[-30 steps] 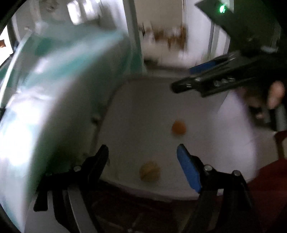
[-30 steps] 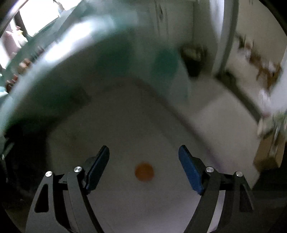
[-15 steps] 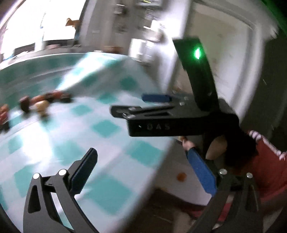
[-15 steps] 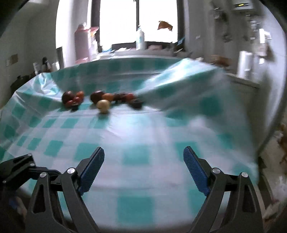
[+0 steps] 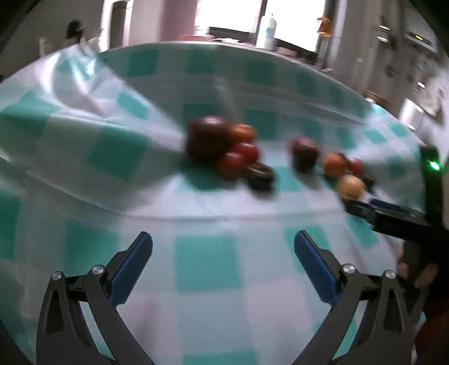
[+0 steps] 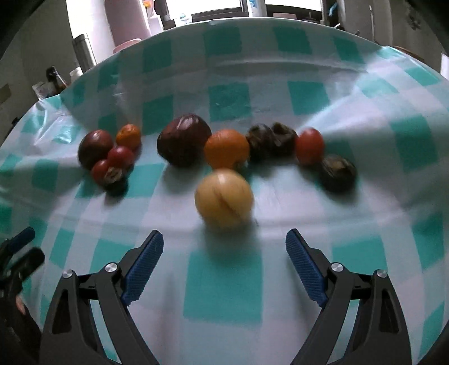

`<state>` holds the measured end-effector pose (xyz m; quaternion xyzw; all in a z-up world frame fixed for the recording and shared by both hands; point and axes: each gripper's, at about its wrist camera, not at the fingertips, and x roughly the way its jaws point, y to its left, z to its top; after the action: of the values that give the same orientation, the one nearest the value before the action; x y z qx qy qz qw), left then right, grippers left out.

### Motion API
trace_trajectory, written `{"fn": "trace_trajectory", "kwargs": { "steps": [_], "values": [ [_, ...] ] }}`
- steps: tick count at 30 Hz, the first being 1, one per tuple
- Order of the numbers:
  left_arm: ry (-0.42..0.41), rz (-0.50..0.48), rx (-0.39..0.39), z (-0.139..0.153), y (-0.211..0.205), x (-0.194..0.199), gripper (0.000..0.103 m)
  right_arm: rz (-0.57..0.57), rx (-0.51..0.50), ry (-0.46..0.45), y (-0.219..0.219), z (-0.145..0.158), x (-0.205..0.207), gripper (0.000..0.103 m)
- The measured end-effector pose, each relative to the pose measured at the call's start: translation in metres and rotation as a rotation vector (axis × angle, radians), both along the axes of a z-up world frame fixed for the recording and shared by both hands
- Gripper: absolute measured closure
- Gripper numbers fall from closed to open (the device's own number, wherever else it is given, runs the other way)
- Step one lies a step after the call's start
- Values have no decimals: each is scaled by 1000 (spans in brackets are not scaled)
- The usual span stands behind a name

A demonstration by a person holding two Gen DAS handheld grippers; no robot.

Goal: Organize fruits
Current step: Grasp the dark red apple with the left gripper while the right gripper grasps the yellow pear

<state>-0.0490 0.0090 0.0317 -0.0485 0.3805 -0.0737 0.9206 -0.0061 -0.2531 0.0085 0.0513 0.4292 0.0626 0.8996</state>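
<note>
Several fruits lie in a loose row on a teal-and-white checked tablecloth. A pale yellow fruit is nearest, in front of an orange and a big dark red fruit. Wrinkled dark fruits and a red tomato lie to the right, and a small cluster to the left. My right gripper hovers just short of the yellow fruit, its jaws closing with nothing between them. My left gripper stands wide open and empty, short of the left cluster.
The cloth is rumpled into folds at the left and the far right. Bottles and containers stand by a bright window behind the table. The right gripper's body and a hand fill the left view's right edge.
Both views have swung up from the floor, where small orange fruits lay, onto the tabletop and then closer to the fruit row. The left jaws have spread wider.
</note>
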Motion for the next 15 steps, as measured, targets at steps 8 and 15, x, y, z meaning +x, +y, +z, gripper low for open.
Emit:
{"fn": "trace_trajectory", "kwargs": {
  "steps": [8,15],
  "values": [
    [23,95,-7,-9,21,87,2,-38,39,-5,-7,-2,10,57],
    [12,97,10,-8,3,131,2,-34,84,-7,-13,-2,9,59]
  ]
}}
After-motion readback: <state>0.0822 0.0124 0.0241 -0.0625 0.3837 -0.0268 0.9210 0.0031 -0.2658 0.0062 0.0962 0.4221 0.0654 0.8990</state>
